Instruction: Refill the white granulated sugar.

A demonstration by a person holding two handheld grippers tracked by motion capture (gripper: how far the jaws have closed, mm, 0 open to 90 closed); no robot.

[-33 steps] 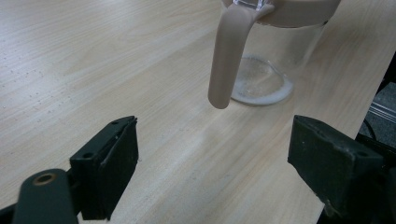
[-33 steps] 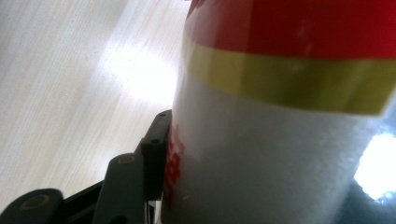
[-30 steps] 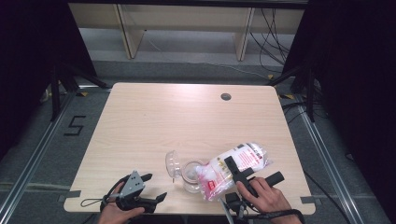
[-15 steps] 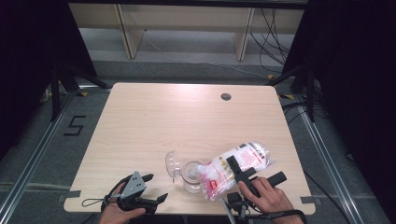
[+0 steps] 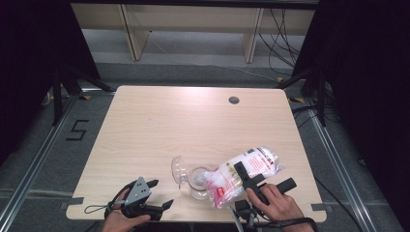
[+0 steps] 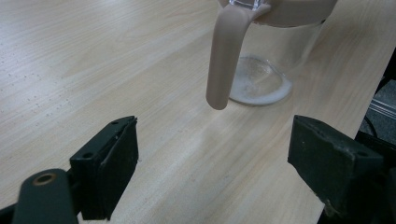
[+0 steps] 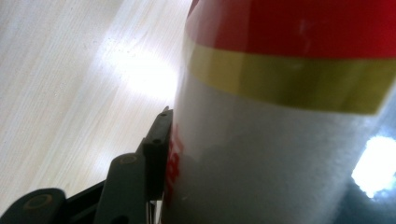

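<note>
Well, nothing much is changing from the earlier high views — both hands are staying where they were, and the bag is tipped at the same slant over the jar, which to my eye means the pouring is holding steady rather than starting or finishing.

From the high view, the glass jar [image 5: 198, 182] is standing near the front edge of the table [image 5: 159, 130], its hinged lid [image 5: 179, 170] flipped open on the far-left side of it. The bag [image 5: 241, 174] of white grains is lying slanted just right of the jar, its lower corner at the jar's mouth. The right gripper [image 5: 254, 181] is clamping the bag partway along, jaws about half spread around its bulk. The left gripper [image 5: 140, 200] is resting well left of the jar, holding nothing.

In the left gripper view, the jaws are standing wide apart with bare wood between them. Beyond them the jar [image 6: 275, 60] is showing a thin white layer of grains across its bottom — barely covered, so I judge the filling is at an early stage. A beige strap [image 6: 224, 56] is hanging down from the jar's collar.

In the right gripper view, the bag [image 7: 280, 121] is pressing against the one jaw I can see, its red and yellow bands looming close.
</note>
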